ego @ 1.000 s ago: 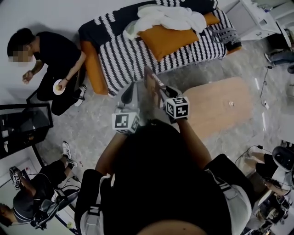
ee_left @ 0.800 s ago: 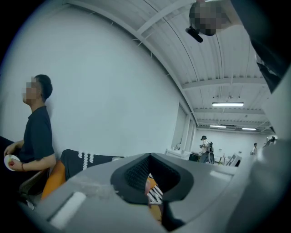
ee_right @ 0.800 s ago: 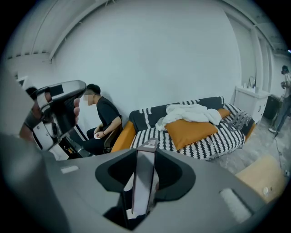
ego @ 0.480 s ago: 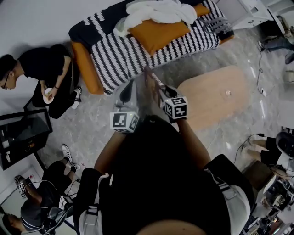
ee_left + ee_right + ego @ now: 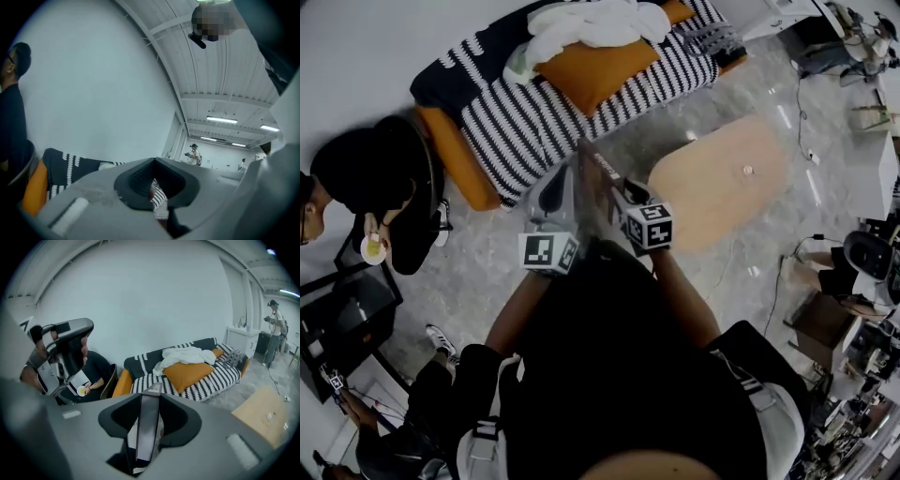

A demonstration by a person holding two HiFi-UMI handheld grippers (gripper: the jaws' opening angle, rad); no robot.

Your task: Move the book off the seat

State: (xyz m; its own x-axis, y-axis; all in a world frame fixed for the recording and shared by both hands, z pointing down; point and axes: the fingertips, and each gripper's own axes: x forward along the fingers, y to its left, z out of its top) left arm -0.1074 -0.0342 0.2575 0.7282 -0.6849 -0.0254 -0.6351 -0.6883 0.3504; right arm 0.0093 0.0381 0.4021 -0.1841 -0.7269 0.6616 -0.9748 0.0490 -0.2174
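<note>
A thin dark book (image 5: 598,178) stands on edge above the floor, in front of the striped sofa (image 5: 572,112). My right gripper (image 5: 616,194) is shut on it. In the right gripper view the book (image 5: 148,427) runs upright between the jaws of the right gripper (image 5: 150,397), its top end sticking out past them. My left gripper (image 5: 557,183) hangs just left of the book, pointing the same way. In the left gripper view the left gripper (image 5: 157,187) shows only a narrow slit between its jaws, with striped fabric behind. Whether it touches the book is not visible.
On the sofa lie an orange cushion (image 5: 591,70) and a white cloth (image 5: 581,23). A low wooden table (image 5: 722,178) stands to the right with a small object (image 5: 747,171) on it. A person in black (image 5: 375,178) sits left of the sofa. Equipment crowds the right edge.
The sofa, the table and the seated person have slid left in the head view. Both grippers have shifted slightly left and up with the book, which stays in the right gripper.
</note>
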